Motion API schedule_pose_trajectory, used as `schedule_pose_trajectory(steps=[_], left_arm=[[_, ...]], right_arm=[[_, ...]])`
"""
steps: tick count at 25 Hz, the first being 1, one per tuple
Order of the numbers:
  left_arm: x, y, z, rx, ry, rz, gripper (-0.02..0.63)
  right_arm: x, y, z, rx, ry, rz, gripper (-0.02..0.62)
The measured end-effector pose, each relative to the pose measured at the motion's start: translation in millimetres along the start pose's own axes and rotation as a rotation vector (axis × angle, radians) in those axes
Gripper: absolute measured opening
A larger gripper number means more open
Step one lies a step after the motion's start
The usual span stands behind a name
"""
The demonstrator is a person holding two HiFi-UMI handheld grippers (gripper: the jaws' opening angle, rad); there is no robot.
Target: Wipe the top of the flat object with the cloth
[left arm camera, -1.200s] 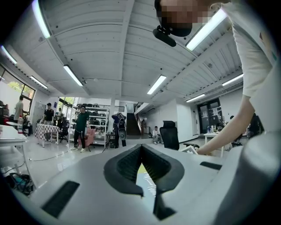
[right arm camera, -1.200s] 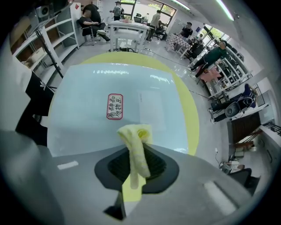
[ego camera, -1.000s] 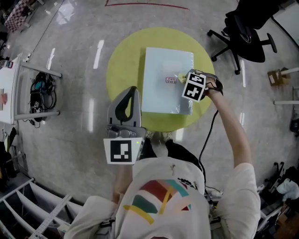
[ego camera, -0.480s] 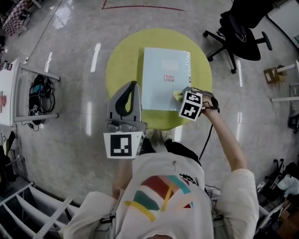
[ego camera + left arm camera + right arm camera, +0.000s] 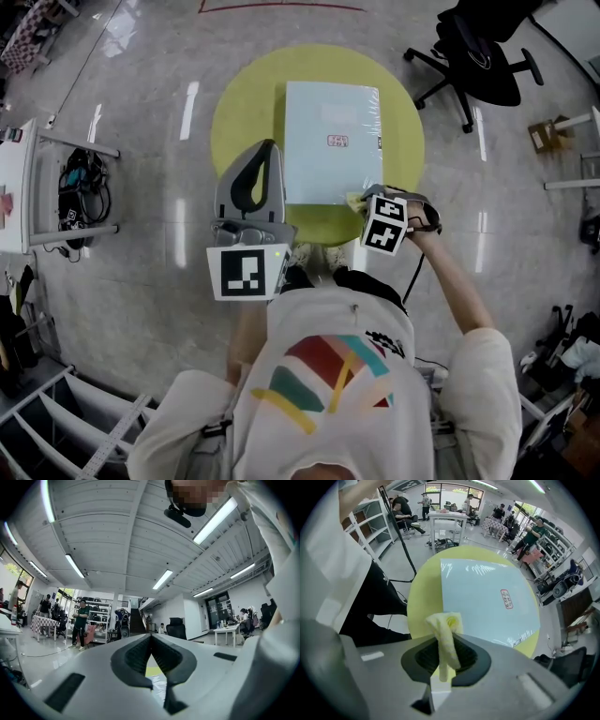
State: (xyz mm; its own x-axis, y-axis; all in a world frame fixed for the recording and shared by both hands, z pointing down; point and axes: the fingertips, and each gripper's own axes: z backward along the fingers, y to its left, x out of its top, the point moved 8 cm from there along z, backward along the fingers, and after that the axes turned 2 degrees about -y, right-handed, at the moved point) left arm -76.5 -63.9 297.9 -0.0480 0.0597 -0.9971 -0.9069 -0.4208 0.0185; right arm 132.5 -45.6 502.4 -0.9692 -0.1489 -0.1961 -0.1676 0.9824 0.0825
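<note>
The flat object is a pale blue plastic-wrapped board (image 5: 333, 141) (image 5: 487, 599) with a small red label, lying on a round yellow table (image 5: 246, 108) (image 5: 423, 597). My right gripper (image 5: 364, 201) (image 5: 444, 625) is shut on a pale yellow cloth (image 5: 356, 199) (image 5: 446, 639) at the board's near right corner, over the table's near edge. The cloth sticks out past the jaws as a folded tuft. My left gripper (image 5: 261, 161) (image 5: 151, 638) is held upright at the table's left near edge, jaws together with nothing between them, pointing out at the room.
A black office chair (image 5: 483, 56) stands at the far right of the table. A white table leg frame with cables (image 5: 80, 192) is at the left. A cable (image 5: 412, 272) trails from the right gripper. Several people and shelves (image 5: 82, 618) fill the room beyond.
My right gripper has drawn the cloth toward me along the board's right side, from beside the red label down to the near right corner. The left gripper stays still.
</note>
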Motion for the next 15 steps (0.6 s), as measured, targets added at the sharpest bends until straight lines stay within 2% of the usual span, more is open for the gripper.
schedule_pose_trajectory(steps=[11, 13, 15], left_arm=[[0.0, -3.5, -2.6, -0.023, 0.005, -0.003, 0.014], [-0.1, -3.6, -1.9, -0.021, 0.011, -0.003, 0.014], [-0.4, -1.2, -0.6, -0.011, 0.019, -0.002, 0.014]], right_arm=[[-2.4, 16.0, -0.4, 0.017, -0.009, -0.01, 0.027], [-1.8, 15.9, 3.8, -0.003, -0.014, -0.014, 0.027], [5.6, 14.2, 16.8, -0.068, -0.059, -0.047, 0.026]])
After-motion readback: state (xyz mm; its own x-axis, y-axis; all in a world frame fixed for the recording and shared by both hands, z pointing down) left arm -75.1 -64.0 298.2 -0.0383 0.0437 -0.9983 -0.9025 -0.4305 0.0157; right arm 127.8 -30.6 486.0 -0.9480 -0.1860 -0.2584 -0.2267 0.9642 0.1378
